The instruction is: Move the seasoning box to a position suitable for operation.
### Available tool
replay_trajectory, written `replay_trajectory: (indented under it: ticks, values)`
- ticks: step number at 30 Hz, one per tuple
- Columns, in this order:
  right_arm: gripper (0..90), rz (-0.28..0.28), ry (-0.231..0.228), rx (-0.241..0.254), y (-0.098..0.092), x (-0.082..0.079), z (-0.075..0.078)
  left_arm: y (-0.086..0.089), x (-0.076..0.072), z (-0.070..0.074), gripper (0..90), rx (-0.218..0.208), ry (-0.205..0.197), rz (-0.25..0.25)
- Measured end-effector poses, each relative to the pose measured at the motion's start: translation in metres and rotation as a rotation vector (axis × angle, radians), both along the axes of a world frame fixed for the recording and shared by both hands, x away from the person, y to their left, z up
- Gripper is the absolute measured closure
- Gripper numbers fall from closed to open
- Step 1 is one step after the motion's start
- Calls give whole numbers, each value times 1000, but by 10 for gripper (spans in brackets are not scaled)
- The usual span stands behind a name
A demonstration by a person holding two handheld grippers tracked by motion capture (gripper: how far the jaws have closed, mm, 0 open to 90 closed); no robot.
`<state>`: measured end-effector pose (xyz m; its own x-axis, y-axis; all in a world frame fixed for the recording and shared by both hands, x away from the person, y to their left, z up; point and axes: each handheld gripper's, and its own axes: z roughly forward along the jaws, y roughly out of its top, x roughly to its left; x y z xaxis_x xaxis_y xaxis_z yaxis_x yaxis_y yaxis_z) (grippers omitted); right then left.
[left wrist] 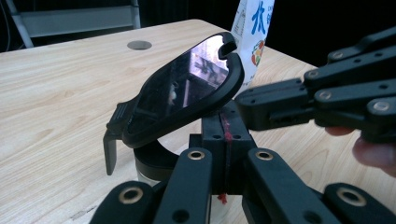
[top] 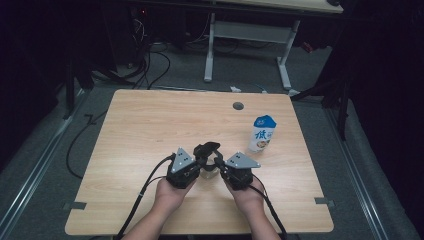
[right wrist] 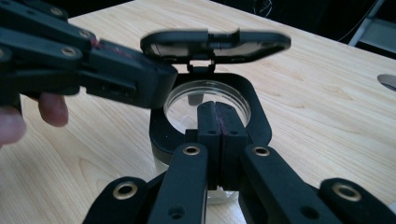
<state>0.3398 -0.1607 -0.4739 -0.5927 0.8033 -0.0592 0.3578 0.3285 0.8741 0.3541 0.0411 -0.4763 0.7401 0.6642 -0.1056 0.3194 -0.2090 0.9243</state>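
Pale wood-grain table [top: 150, 130] — matt, glossy black plastic lid [left wrist: 187, 88], clear cup [right wrist: 210, 100], printed paper carton [top: 262, 134]

This looks like a lab or recording room rather than a home. A plain wooden bench [top: 150, 130] with a cable port [top: 238, 106] stands on grey carpet [top: 45, 165]. Black cables [top: 150, 65] run loose across the floor. Behind stands a white metal-framed desk [top: 250, 35]. Dark curtaining [top: 385, 75] closes off the sides.

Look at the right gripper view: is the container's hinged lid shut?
No, the lid stands raised above the container, whose round opening is exposed.
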Motion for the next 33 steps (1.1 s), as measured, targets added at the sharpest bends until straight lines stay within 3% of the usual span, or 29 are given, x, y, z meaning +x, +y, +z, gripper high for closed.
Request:
replay_trajectory:
  ticks: [33]
  values:
    - [900,18,-17,27,-4,0,-6,20,26,10,900,-16,-6,119]
